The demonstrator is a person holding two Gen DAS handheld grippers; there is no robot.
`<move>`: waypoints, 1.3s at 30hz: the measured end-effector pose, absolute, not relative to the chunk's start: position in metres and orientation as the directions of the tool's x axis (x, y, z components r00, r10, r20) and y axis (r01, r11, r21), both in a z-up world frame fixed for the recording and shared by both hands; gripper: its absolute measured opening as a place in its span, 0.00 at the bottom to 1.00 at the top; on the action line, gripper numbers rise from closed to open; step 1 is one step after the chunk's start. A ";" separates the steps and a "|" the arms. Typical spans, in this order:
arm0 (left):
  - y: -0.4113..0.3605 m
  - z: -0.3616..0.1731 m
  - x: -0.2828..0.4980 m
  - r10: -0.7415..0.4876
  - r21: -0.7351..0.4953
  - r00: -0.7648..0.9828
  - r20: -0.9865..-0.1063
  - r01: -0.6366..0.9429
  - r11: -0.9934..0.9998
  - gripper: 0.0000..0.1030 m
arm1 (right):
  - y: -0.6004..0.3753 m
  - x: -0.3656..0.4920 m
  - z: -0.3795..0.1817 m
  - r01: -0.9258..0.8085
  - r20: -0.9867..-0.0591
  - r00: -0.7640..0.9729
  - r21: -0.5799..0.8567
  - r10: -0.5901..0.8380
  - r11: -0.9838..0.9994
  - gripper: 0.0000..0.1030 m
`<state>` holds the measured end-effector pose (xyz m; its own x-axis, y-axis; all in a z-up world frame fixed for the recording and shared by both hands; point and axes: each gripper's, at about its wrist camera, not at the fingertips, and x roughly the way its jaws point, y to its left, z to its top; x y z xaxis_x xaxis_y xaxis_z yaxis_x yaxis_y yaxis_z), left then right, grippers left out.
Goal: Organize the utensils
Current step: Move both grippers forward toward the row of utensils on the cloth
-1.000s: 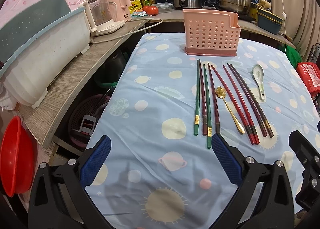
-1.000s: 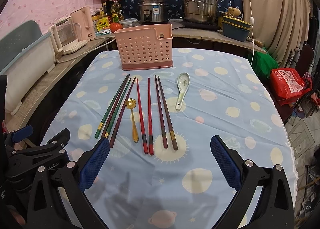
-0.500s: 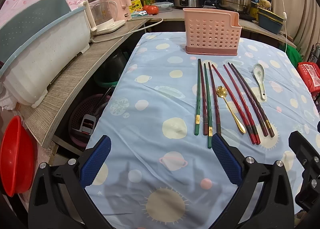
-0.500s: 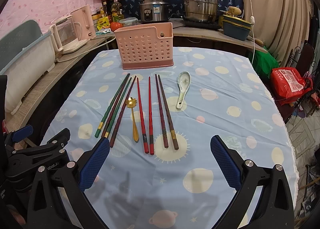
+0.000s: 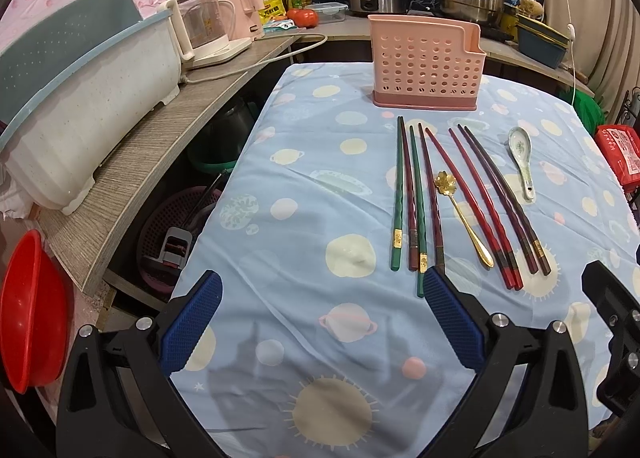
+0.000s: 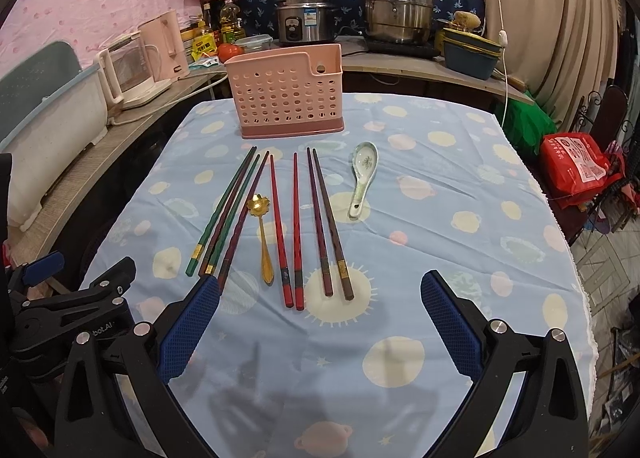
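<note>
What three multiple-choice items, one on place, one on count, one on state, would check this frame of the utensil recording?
1. Where does the ceramic spoon lie?
A. inside the pink holder
B. on the cloth, right of the chopsticks
C. between the green chopsticks

2. How many spoons lie on the tablecloth?
A. one
B. two
C. four

3. How do the two grippers stand?
A. both open, holding nothing
B. left shut on a chopstick
C. right shut on the gold spoon

Answers: 1 B, it lies alone beyond the dark brown chopsticks. 2 B, the ceramic spoon and the gold spoon. 3 A, the left gripper and right gripper show wide gaps over bare cloth, and the pink utensil holder shows nothing inside.
</note>
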<state>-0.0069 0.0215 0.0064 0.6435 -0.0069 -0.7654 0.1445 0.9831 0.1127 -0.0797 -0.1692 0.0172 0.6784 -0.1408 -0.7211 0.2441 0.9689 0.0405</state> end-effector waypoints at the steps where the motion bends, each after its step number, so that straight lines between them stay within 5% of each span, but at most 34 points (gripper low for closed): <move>1: 0.021 0.006 -0.006 -0.005 0.114 0.643 -0.766 0.144 0.983 0.93 | -0.170 -0.079 0.016 0.246 -0.722 0.677 0.040 -0.142 0.968 0.94; 32: -0.002 -0.038 0.050 -0.044 0.094 0.571 -0.820 0.211 0.973 0.93 | -0.233 -0.029 -0.017 0.344 -0.772 0.607 0.042 -0.188 0.938 0.94; 39: -0.005 -0.055 0.061 -0.059 0.073 0.527 -0.848 0.226 0.971 0.77 | -0.240 -0.016 -0.023 0.346 -0.777 0.602 0.046 -0.184 0.937 0.93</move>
<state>0.0614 -0.0048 -0.0552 0.5271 -0.0591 -0.8477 0.2257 0.9715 0.0726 -0.0157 -0.2402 -0.0228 0.6017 -0.1842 -0.7772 0.3464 0.9370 0.0461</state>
